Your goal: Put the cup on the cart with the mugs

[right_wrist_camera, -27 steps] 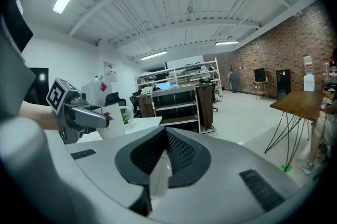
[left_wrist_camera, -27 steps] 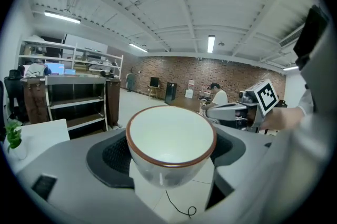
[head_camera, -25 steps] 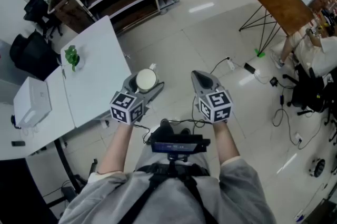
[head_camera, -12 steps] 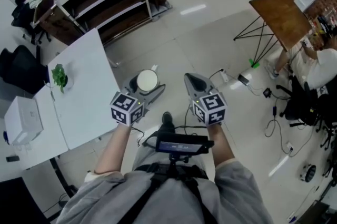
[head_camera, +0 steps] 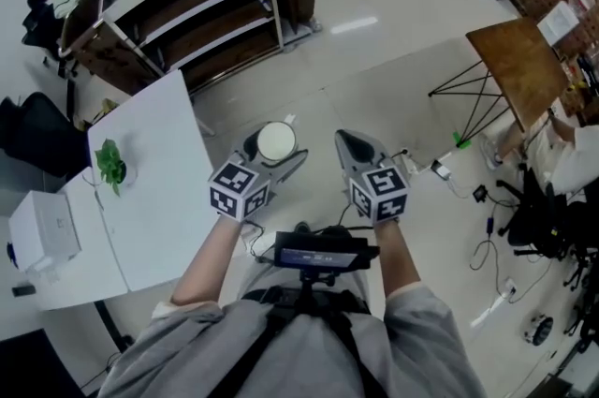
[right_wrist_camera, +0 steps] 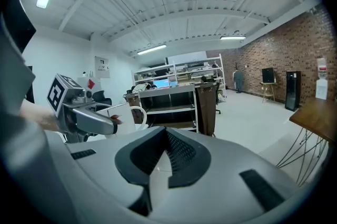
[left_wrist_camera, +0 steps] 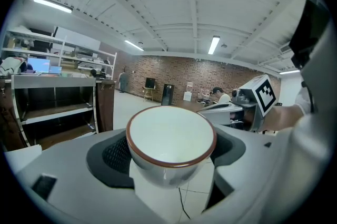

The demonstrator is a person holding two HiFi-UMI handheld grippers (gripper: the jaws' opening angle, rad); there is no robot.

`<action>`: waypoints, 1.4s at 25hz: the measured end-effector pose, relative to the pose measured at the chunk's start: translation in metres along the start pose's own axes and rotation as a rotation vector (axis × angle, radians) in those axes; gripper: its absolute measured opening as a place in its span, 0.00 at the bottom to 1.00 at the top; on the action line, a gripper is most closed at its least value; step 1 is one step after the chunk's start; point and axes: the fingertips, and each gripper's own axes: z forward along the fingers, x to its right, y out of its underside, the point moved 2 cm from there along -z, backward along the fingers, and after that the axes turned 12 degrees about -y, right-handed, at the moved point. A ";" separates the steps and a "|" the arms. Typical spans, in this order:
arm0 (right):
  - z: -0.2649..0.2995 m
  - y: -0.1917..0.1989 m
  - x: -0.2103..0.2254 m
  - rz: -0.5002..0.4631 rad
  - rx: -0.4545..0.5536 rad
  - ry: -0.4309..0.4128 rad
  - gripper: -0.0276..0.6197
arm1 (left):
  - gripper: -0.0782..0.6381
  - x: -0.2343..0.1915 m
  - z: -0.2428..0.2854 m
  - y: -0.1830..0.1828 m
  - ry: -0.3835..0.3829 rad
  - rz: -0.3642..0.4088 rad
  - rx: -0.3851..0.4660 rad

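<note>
1. Grip state: the left gripper (head_camera: pixel 273 153) stands wide, its pads pressed on the two sides of the cup (left_wrist_camera: pixel 171 136). The right gripper (right_wrist_camera: pixel 158 159) is closed with nothing between its jaws.
2. Location: the cup is carried upright in mid-air above the floor, just beside the corner of the white table (head_camera: pixel 150 171) and well apart from the cart (head_camera: pixel 211 7).
3. Handling: the cup looks like glazed ceramic, so judge it rigid, moderately light, smooth and liable to chip or crack on a hard knock. The bowl tapers downward, so it may slide if pressure eases.
4. Hold point: the present hold across the widest part of the body, below the brown rim, appears sound. The handle (right_wrist_camera: pixel 139 115) is free and points away from the person.
5. Change from the earlier frame: both grippers keep the same pose and the cup remains held. The cart fills more of the head view, which suggests the person has stepped toward it.
</note>
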 end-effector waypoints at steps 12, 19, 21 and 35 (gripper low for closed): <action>0.085 -0.037 0.083 -0.025 -0.034 -0.098 0.05 | 0.68 -0.074 0.077 -0.032 -0.113 -0.040 -0.006; 0.142 -0.083 0.147 -0.045 -0.029 -0.204 0.05 | 0.68 -0.120 0.133 -0.062 -0.228 -0.088 -0.005; 0.155 -0.094 0.164 -0.063 -0.036 -0.242 0.05 | 0.68 -0.130 0.151 -0.074 -0.259 -0.097 0.002; 0.262 -0.189 0.219 -0.167 -0.004 -0.447 0.05 | 0.68 -0.227 0.214 -0.164 -0.397 -0.111 0.055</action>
